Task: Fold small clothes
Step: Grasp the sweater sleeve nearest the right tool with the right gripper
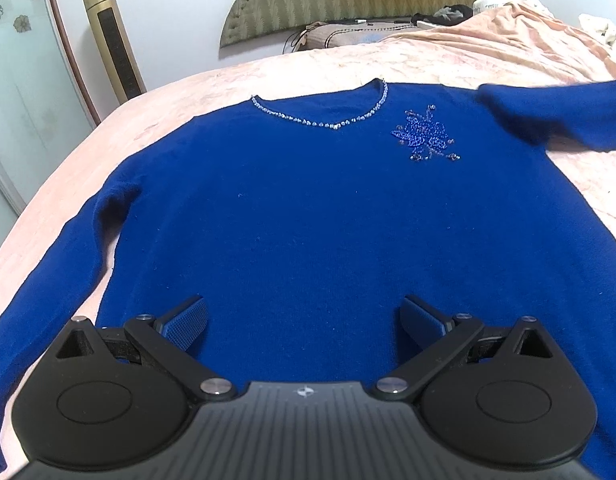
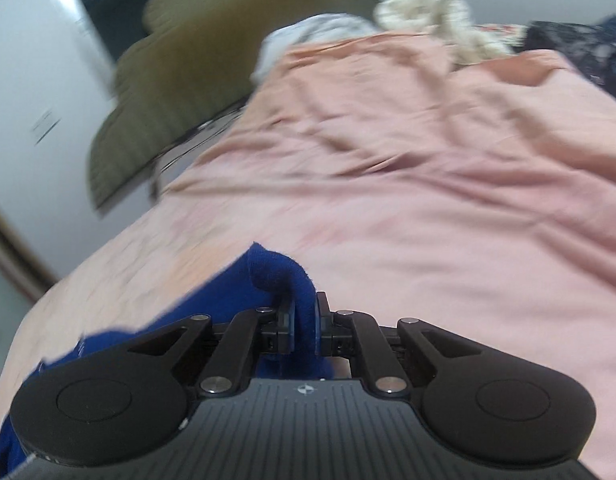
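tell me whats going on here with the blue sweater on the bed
A person with a tool in each hand is folding a blue sweater spread face up on a pink bedspread. The right tool is shut on the end of one sleeve. The left tool is open above the sweater's lower part, holding nothing.

Right wrist view smeared throughout; headboard (image 2: 156,92) and pale heap (image 2: 436,16) at the far end of the bed show no detail; dark patterned fabric (image 2: 580,52) at far right is cut by the frame edge. The sweater (image 2: 268,280) is largely hidden under the right gripper (image 2: 304,320); its pinched part is unidentifiable. Left wrist view: right sleeve (image 1: 556,116) blurred and cut off at the right edge; left sleeve's (image 1: 40,280) cuff runs out of frame; hem hidden beneath the left gripper (image 1: 304,320).
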{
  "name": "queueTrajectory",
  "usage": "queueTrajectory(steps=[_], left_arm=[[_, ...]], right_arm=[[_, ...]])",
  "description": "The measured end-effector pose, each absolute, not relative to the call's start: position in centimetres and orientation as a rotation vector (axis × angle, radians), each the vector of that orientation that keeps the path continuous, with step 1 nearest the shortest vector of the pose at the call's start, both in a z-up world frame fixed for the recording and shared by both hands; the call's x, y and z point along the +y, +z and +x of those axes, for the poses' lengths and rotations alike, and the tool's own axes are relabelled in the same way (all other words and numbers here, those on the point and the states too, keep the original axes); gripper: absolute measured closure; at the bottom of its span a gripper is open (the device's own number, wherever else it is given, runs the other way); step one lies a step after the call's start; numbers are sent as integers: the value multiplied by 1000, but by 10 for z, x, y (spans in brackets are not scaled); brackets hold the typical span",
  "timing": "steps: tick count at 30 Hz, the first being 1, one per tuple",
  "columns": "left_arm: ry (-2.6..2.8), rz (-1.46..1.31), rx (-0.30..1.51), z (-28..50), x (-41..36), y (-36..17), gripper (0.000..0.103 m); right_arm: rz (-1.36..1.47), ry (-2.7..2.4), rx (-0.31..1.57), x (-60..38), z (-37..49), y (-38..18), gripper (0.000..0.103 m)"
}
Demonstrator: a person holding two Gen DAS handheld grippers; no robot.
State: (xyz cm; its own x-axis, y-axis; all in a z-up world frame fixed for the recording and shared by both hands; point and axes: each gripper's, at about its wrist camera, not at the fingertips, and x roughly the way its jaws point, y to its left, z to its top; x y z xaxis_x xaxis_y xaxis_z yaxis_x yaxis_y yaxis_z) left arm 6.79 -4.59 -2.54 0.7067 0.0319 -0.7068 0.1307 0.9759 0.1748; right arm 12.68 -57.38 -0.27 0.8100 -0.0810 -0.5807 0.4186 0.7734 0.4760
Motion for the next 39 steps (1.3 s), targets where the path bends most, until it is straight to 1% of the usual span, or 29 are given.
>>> queueTrajectory(steps=[5,6,7,8,9,10,11,12,13,15,16,17,19,20,21,22,23,24,25,26,27,30,33,36,39], left_arm=[[-47,238,790,70,-51,-27,0],[-46,242,790,71,-52,-27,0],[-47,246,789,70,-53,-26,0],[-49,250,787,69,-54,-26,0],[-51,254,784,69,-55,-26,0],[-51,260,782,68,-56,-26,0],[-51,265,781,68,-57,-26,0],[-51,269,781,68,-57,-26,0],[-51,270,782,68,-58,-26,0],[-52,266,786,70,-58,-26,0],[-53,264,786,71,-59,-26,0],[-54,262,785,71,-59,-26,0],[-57,264,786,70,-60,-26,0],[-58,267,785,69,-61,-26,0],[-61,271,783,69,-62,-26,0],[-63,275,780,68,-62,-25,0],[-66,279,777,67,-62,-24,0],[-69,279,776,66,-60,-23,0],[-71,278,775,66,-59,-22,0],[-70,276,774,66,-57,-22,0],[-68,273,774,67,-55,-21,0],[-61,256,774,69,-51,-21,0],[-64,232,780,71,-47,-22,0],[-76,219,789,72,-46,-25,0],[-80,238,773,71,-47,-24,0]], right_arm=[[666,-427,566,-622,129,-14,92],[650,-461,581,-628,134,-19,79],[618,-509,616,-634,140,-25,78],[594,-565,634,-637,139,-30,62],[570,-631,627,-639,137,-34,60],[546,-674,605,-637,131,-34,61],[524,-677,568,-633,125,-33,61],[505,-649,544,-627,121,-32,59],[489,-605,535,-620,119,-32,55],[462,-499,540,-604,117,-32,39],[443,-446,549,-595,118,-33,35],[405,-408,565,-586,121,-35,29],[265,-410,618,-566,133,-38,28],[165,-436,658,-557,144,-44,28],[98,-459,690,-551,151,-49,38],[68,-473,709,-550,156,-54,52],[79,-490,721,-554,161,-57,82],[134,-498,708,-561,158,-54,96],[216,-494,678,-570,154,-50,95],[284,-505,641,-579,147,-43,99],[311,-520,613,-584,138,-36,101],[306,-589,558,-603,126,-10,101],[268,-661,539,-621,116,17,101],[228,-693,562,-627,112,31,100],[366,-569,560,-616,107,33,99]])
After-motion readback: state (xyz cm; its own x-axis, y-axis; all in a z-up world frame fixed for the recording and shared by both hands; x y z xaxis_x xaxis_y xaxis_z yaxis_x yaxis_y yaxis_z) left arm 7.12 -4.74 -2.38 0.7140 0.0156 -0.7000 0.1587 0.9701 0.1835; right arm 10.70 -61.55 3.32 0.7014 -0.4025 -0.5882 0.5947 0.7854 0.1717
